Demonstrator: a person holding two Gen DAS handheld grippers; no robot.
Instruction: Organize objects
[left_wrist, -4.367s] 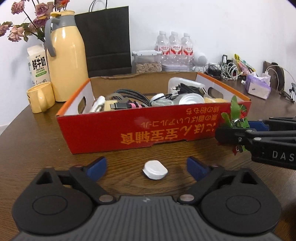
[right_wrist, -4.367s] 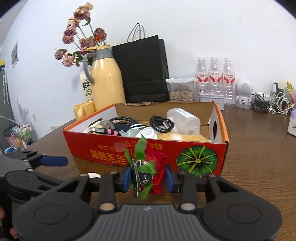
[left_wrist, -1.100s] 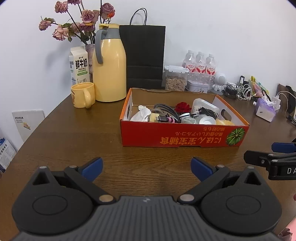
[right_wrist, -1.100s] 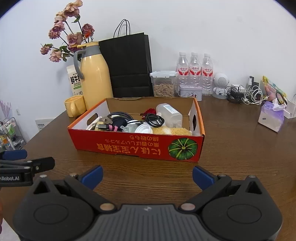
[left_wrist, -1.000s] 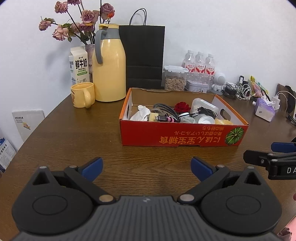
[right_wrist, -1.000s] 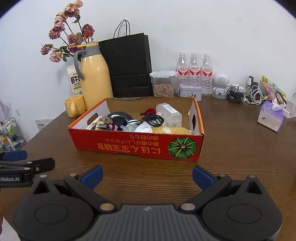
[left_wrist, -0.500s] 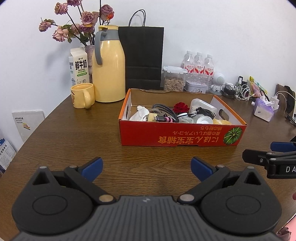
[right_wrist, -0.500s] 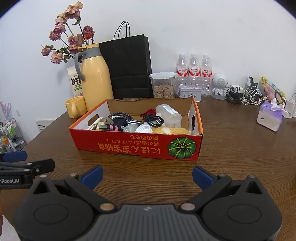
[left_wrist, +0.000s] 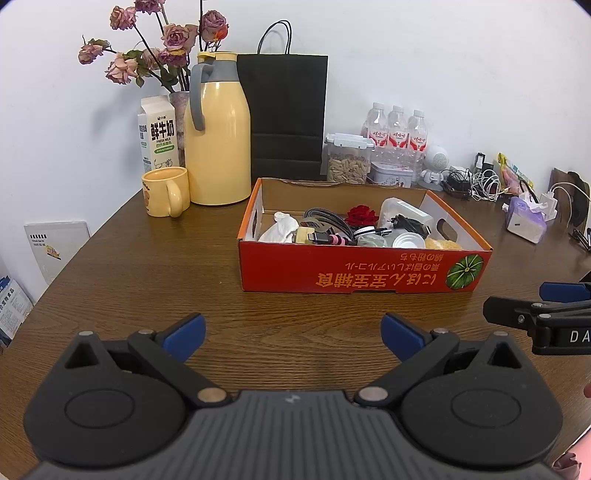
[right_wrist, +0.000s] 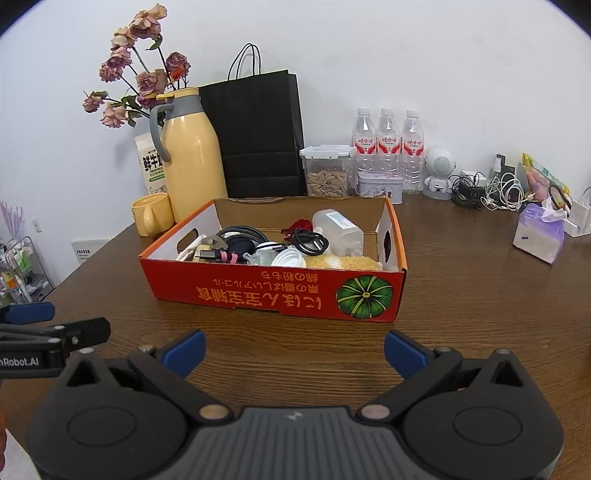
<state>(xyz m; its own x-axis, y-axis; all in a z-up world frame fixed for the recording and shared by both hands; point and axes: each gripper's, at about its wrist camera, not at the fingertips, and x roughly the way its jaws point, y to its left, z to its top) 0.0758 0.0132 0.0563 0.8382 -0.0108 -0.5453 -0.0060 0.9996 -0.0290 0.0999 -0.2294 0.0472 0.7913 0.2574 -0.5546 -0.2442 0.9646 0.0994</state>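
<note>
Both the left gripper and the right gripper hang empty with fingers spread wide, well back from the red box. The box lies straight ahead, long side facing them, already holding cables, a rose and oddments (nothing loose lies between).

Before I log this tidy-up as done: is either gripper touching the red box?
Apart. In the left wrist view, bare tabletop separates the open left gripper from the red box; the right wrist view shows the same gap before the open right gripper.
</note>
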